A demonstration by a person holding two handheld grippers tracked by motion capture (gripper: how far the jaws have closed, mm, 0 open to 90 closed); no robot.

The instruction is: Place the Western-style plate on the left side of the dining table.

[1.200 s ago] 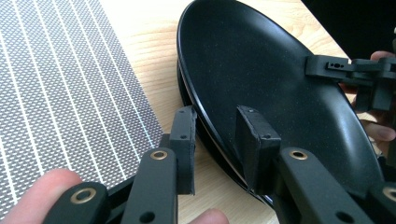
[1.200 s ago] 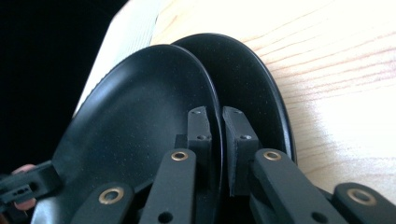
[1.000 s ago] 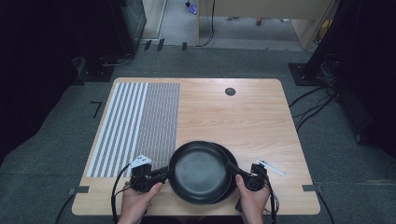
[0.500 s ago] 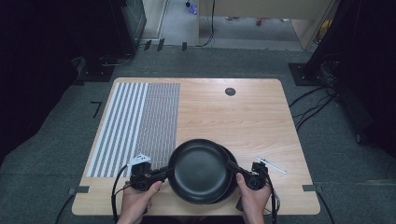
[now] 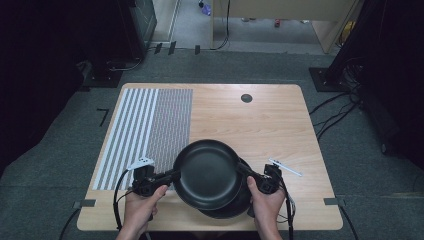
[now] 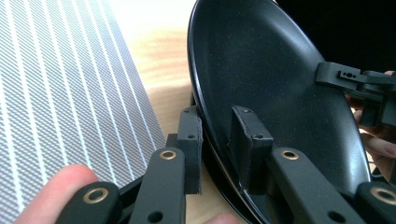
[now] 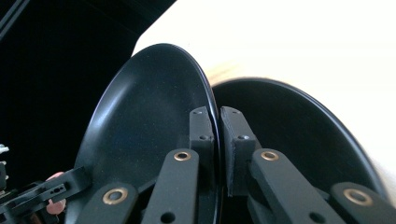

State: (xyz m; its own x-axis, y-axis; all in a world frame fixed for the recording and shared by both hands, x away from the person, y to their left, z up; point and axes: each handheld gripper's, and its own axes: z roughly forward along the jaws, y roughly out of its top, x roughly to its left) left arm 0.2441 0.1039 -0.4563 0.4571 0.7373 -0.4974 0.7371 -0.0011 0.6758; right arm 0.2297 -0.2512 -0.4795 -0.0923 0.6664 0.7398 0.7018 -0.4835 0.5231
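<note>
Two black plates are in play. The upper plate [image 5: 207, 172] hangs tilted above the table's near edge, held at opposite rims. My left gripper [image 5: 174, 175] is shut on its left rim, one jaw inside the dish and one outside [image 6: 215, 135]. At the other rim my right gripper [image 5: 245, 170] is shut, jaws pressed together over the thin edge [image 7: 217, 126]. The lower plate [image 5: 235, 207] lies on the table beneath, peeking out at the near right, and also shows beyond the right jaws [image 7: 299, 135]. The upper plate's glossy inside [image 6: 261, 70] [image 7: 149, 116] is bare.
A grey striped mat [image 5: 145, 130] covers the left part of the wooden table [image 5: 270, 125]. A small black round disc [image 5: 246, 98] sits near the far edge. Cables trail from both grippers over the near edge, and dark equipment surrounds the table.
The upper plate has risen and shifted slightly left and away from the person, carried by both grippers. More of the lower plate now shows beneath it.
</note>
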